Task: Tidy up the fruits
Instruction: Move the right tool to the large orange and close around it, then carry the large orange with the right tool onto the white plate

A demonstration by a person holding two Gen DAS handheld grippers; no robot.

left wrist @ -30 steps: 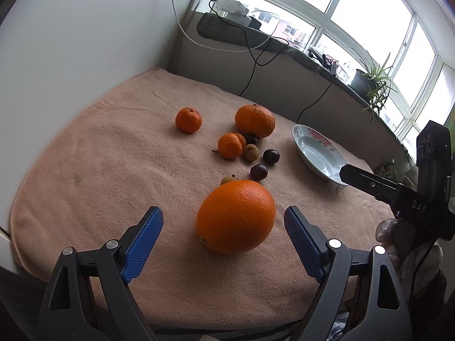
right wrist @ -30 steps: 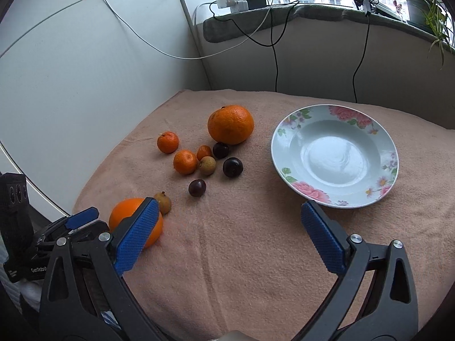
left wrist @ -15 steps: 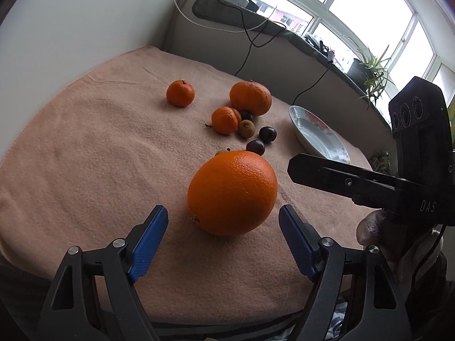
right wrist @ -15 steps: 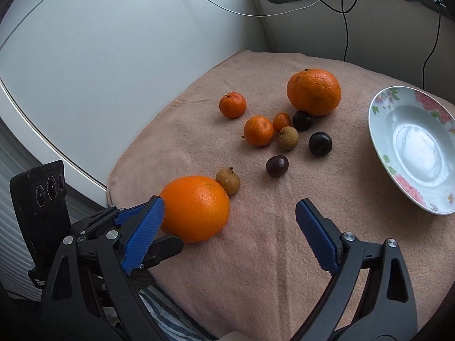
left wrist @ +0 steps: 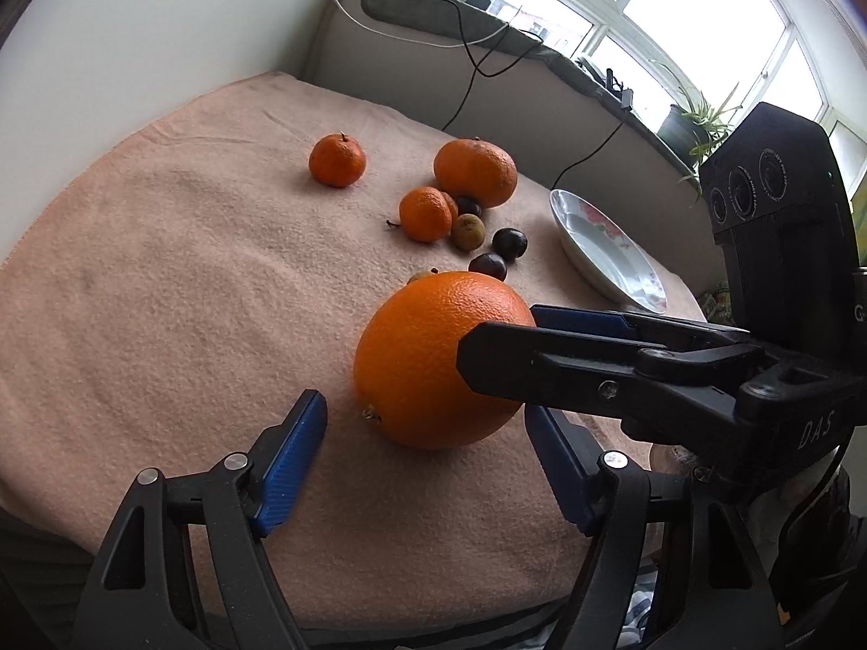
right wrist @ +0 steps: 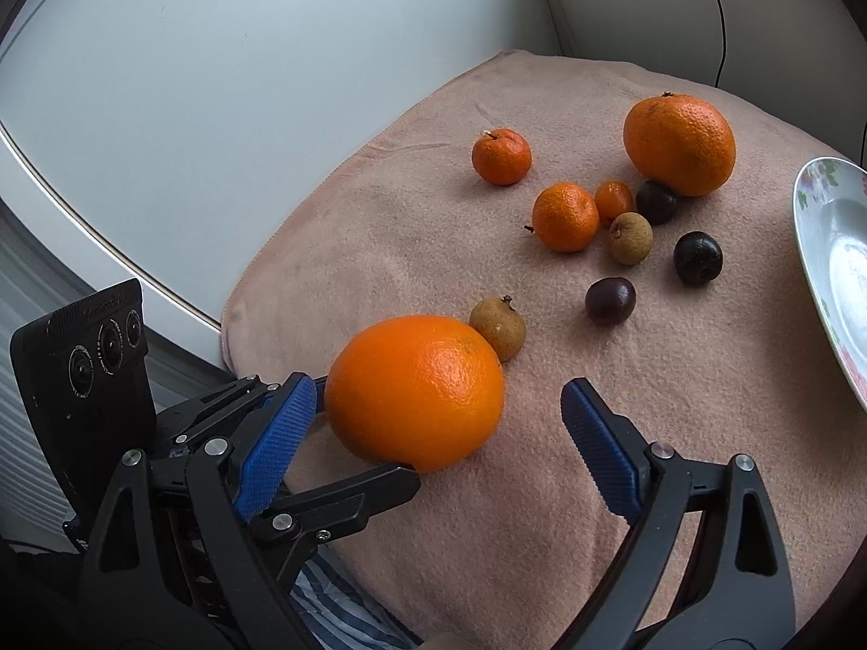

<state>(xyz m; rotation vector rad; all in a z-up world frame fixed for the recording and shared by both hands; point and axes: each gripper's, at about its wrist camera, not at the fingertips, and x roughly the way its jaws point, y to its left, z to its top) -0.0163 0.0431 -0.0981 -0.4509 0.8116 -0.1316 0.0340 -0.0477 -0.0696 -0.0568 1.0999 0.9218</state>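
Two tongs converge on the big orange (right wrist: 414,392), probably because it is too bulky for a casual one-sided pinch. Your left tongs (left wrist: 428,463) are spread wide with the orange between the blue pads, neither pad touching it. Your right tongs (right wrist: 433,439) are also wide, straddling the orange from the other side. A brown longan (right wrist: 497,328) touches the orange's far side; the flowered plate (right wrist: 829,271) lies well beyond the orange.
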